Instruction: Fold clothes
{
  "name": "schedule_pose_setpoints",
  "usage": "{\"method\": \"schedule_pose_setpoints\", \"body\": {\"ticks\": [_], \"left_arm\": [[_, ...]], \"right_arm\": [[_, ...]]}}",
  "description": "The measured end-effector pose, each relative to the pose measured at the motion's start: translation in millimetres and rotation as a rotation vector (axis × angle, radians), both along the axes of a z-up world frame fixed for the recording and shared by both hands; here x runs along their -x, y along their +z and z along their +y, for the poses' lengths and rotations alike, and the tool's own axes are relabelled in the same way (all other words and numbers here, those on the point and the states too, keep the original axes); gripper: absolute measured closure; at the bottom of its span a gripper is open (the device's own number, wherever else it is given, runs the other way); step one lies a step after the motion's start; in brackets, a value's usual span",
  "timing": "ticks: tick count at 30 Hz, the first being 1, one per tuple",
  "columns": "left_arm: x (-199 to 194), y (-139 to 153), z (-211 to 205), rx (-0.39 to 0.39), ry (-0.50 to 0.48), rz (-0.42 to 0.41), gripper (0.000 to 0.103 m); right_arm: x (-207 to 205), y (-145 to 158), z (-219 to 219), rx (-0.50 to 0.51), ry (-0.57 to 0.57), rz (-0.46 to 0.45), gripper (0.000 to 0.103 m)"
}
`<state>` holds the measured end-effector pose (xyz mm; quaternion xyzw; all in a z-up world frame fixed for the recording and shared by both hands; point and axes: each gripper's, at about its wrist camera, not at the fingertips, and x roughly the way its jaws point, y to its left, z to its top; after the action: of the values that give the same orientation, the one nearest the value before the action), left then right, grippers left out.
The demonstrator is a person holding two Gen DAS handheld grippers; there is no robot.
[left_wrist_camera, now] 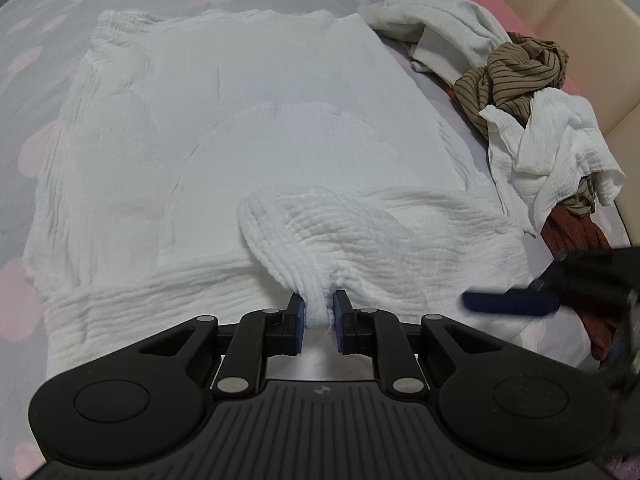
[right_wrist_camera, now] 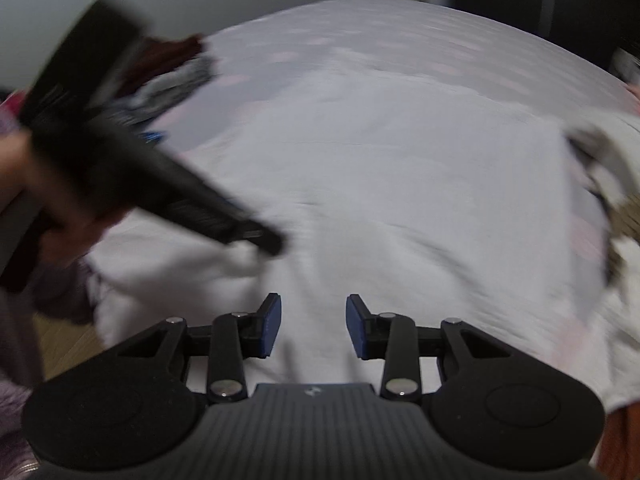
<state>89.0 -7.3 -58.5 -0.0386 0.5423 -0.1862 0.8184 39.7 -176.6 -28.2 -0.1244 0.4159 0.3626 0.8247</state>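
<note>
While your left gripper (left_wrist_camera: 319, 313) pinches a bunched fold of the white crinkled garment (left_wrist_camera: 248, 128), that garment lies spread on the grey, pink-spotted bedsheet (left_wrist_camera: 36, 40). Your right gripper (right_wrist_camera: 313, 326) hangs over it with its 2 jaws apart and nothing between them. Its view is smeared by blur, and the heap of unfolded clothes (left_wrist_camera: 532, 92) runs off the right edge

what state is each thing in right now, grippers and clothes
left gripper: shut on a bunched fold of the white garment
right gripper: open, nothing between its pads
white garment: spread flat on the bed, near edge lifted in a pinch
pile of clothes: crumpled, unfolded, beside the garment
</note>
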Motion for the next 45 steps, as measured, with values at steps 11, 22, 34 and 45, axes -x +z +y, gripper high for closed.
{"method": "schedule_pose_setpoints", "body": {"ticks": [11, 22, 34, 45], "left_arm": [[4, 8, 15, 0.097, 0.059, 0.022, 0.087], [5, 11, 37, 0.053, 0.158, -0.032, 0.058], [2, -21, 4, 0.174, 0.076, 0.059, 0.055], [-11, -36, 13, 0.408, 0.218, 0.076, 0.061]], "right_arm": [[11, -39, 65, 0.218, 0.152, -0.114, 0.074], [-64, -31, -13, -0.086, -0.232, 0.212, 0.094], [-74, -44, -39, -0.217, -0.345, 0.386, 0.094], [-78, -46, -62, -0.322, -0.397, 0.473, 0.094]]}}
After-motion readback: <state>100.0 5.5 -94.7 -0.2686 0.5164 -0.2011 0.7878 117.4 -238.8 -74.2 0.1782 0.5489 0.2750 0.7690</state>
